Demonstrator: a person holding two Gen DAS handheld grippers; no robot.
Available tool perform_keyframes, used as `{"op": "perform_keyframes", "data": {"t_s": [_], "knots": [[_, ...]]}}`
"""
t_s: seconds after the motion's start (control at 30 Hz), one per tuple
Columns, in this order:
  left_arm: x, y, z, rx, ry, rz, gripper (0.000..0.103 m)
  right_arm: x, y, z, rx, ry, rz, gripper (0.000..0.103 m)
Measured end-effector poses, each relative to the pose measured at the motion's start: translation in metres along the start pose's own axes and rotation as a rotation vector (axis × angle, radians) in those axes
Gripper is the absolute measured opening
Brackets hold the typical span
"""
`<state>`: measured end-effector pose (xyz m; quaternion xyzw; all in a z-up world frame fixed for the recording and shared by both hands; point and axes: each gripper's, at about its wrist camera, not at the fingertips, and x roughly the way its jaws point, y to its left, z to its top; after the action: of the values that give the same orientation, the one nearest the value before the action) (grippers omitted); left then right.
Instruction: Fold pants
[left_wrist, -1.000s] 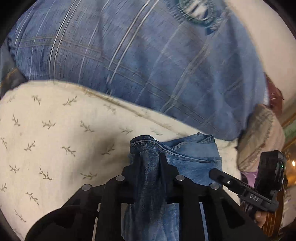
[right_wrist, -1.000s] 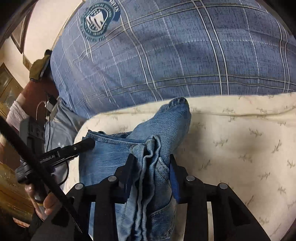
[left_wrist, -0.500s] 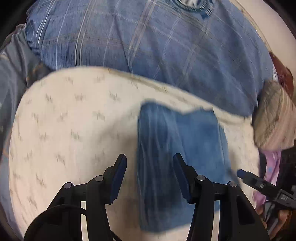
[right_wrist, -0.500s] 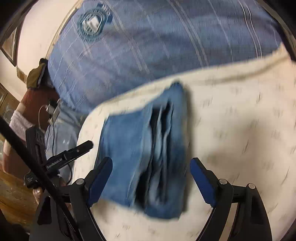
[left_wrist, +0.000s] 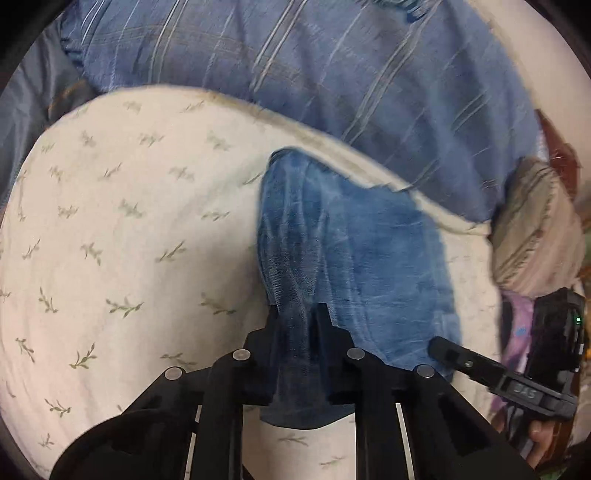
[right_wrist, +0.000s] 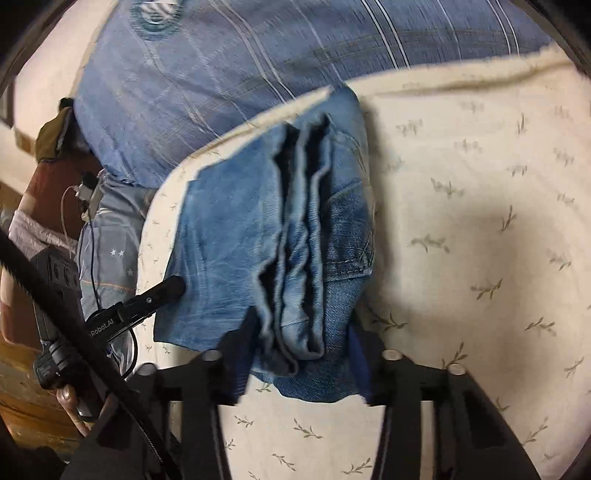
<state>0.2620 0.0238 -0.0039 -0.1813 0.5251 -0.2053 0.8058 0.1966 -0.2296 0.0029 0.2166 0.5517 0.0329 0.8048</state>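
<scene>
The folded blue jeans (left_wrist: 354, 258) lie on a cream bedspread with a leaf print (left_wrist: 129, 240). My left gripper (left_wrist: 299, 321) is shut on the near left edge of the jeans. In the right wrist view the jeans (right_wrist: 288, 236) show several stacked layers. My right gripper (right_wrist: 301, 336) straddles their near right end with its jaws fairly wide, and the cloth sits between them. The frame is blurred, so I cannot tell whether the pads press the denim. The right gripper also shows in the left wrist view (left_wrist: 480, 365), and the left gripper in the right wrist view (right_wrist: 147, 299).
A person in a blue plaid shirt (left_wrist: 351, 74) stands close behind the bed edge. A beige rolled cloth (left_wrist: 535, 229) and a purple cloth (left_wrist: 517, 332) lie at the right. A cable and a small device (right_wrist: 86, 192) hang by wooden furniture (right_wrist: 22, 406) at the left.
Both grippers let go of the jeans and opened half a second ago. Now the left has shut on the near edge again, and the right has narrowed around the other end.
</scene>
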Motion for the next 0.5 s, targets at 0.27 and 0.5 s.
{"op": "perform_keyframes", "data": {"t_s": [0.27, 0.5], "knots": [[0.020, 0.010, 0.000, -0.017, 0.043, 0.076, 0.036, 0.013, 0.002, -0.007, -0.044, -0.001, -0.059, 0.064], [-0.011, -0.004, -0.026, 0.069, -0.085, 0.175, 0.040, -0.012, 0.021, -0.031, -0.122, -0.116, -0.138, 0.070]]}}
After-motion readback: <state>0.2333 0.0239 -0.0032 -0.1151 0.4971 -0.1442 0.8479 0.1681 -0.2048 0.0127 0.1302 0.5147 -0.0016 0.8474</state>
